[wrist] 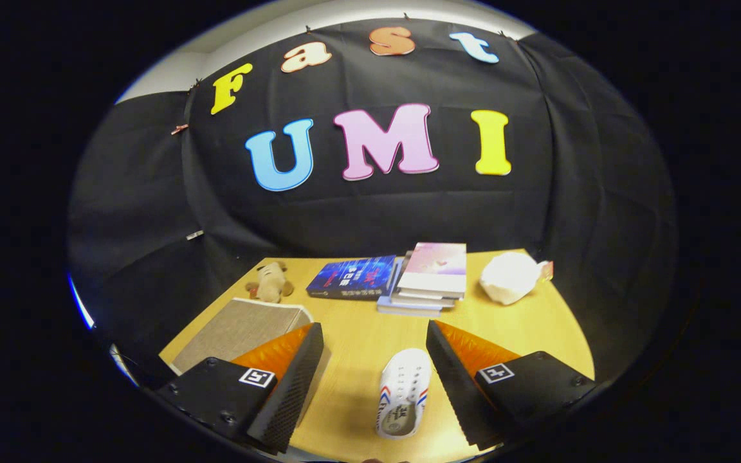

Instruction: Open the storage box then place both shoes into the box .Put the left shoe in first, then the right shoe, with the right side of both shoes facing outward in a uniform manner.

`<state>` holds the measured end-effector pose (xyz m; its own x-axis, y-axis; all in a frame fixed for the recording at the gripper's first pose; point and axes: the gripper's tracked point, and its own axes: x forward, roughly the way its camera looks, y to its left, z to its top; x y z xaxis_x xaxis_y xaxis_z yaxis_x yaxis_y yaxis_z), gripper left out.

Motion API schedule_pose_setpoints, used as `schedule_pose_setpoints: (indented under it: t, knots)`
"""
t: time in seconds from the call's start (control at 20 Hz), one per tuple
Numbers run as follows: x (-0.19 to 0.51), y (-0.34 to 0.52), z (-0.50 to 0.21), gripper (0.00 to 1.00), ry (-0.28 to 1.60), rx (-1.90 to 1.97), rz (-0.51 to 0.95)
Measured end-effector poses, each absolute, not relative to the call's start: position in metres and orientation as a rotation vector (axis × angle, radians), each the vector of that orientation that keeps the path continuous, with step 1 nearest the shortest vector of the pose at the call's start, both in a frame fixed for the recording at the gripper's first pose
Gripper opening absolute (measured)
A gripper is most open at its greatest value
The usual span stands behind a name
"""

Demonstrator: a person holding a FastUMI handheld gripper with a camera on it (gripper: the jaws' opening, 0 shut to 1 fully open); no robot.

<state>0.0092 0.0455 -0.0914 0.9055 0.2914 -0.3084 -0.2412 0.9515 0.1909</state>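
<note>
On table [357,334]; shoe [402,392] between hand-held gripper [375,334] fingers

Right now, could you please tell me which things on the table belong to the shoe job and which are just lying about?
For the job:
white shoe, between the open jaws
grey storage box, lid shut

Lying about:
plush toy
blue book
stack of books
white bundle

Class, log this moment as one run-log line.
gripper: open, jaws apart | white shoe: between jaws, untouched | storage box: closed, left of jaws | step: box not yet opened
</note>
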Motion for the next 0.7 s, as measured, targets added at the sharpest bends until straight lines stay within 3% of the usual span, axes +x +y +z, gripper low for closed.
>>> schedule_pose_setpoints:
  t: [0.7]
  knots:
    - [-0.054,0.157,-0.199,0.98,0.841,0.576,0.762]
